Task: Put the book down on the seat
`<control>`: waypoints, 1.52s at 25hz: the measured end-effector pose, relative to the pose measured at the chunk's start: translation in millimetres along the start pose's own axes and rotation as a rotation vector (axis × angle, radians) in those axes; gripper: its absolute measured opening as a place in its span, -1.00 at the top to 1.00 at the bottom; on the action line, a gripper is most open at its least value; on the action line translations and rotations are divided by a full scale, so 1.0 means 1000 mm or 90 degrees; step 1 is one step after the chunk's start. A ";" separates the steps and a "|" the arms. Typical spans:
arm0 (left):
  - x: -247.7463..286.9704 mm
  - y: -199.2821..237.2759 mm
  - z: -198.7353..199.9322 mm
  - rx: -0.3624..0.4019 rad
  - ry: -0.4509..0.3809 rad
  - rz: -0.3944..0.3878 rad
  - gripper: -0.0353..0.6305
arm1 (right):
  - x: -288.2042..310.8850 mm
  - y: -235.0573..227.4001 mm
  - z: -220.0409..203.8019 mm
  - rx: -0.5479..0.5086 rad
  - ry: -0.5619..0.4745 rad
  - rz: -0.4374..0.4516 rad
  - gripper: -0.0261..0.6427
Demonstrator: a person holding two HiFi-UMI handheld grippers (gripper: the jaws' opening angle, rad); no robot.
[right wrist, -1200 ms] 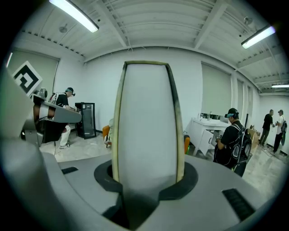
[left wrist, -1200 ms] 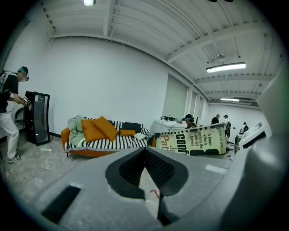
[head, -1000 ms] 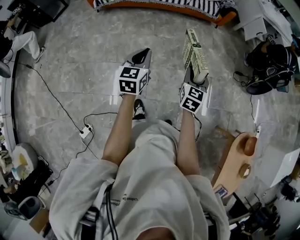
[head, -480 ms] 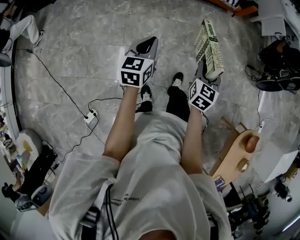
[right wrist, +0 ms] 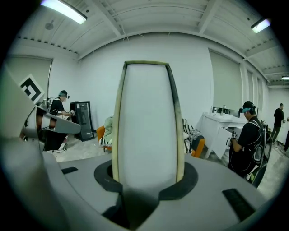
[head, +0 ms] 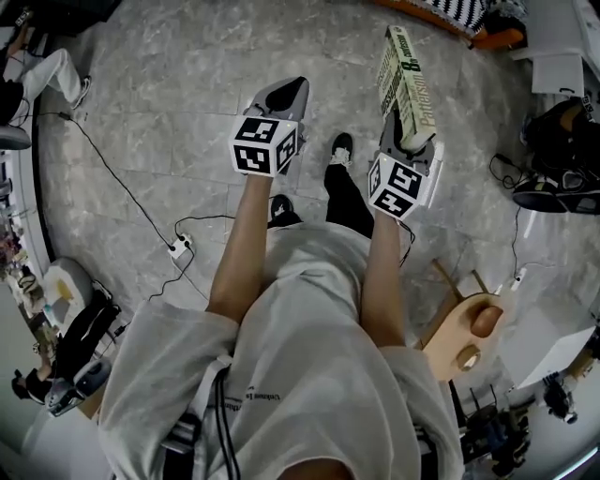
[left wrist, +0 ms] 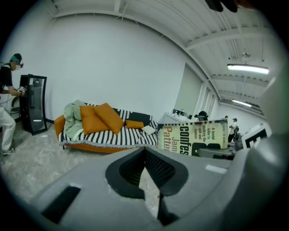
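Note:
My right gripper (head: 405, 131) is shut on the lower end of a thick paperback book (head: 405, 70), held upright above the grey tiled floor. In the right gripper view the book's pale page edge (right wrist: 146, 122) fills the middle between the jaws of the right gripper (right wrist: 146, 178). My left gripper (head: 292, 86) is level with it on the left, shut and holding nothing. The left gripper view shows the left gripper (left wrist: 144, 150) pointing at a sofa with a black-and-white striped seat (left wrist: 108, 135), with the book's cover (left wrist: 194, 137) at the right. The sofa's corner (head: 450, 11) shows at the head view's top right.
Orange cushions (left wrist: 97, 118) and a green blanket (left wrist: 74, 118) lie on the sofa. A power strip and cable (head: 178, 248) cross the floor at left. Black bags (head: 562, 178) and a wooden stool (head: 464, 342) are at right. People stand by a white table (right wrist: 219, 128).
Both grippers and the book have travelled forward over the floor with the walking person. The sofa edge has shifted to the top right of the head view. The grip on the book is unchanged.

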State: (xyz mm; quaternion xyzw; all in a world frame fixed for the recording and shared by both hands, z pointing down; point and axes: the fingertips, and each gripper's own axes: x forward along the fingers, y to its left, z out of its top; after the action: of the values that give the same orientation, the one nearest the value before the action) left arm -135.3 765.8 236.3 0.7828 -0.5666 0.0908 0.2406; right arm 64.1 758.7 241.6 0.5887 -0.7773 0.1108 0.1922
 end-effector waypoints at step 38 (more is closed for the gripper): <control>0.332 0.055 0.203 0.041 0.019 -0.061 0.87 | 0.317 -0.113 0.144 -0.007 0.038 -0.028 0.45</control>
State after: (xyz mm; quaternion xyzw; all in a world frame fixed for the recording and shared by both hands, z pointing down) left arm -99.6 375.5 212.9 0.8151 -0.5215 0.1086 0.2279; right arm 74.3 392.2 241.5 0.6010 -0.7587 0.1198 0.2210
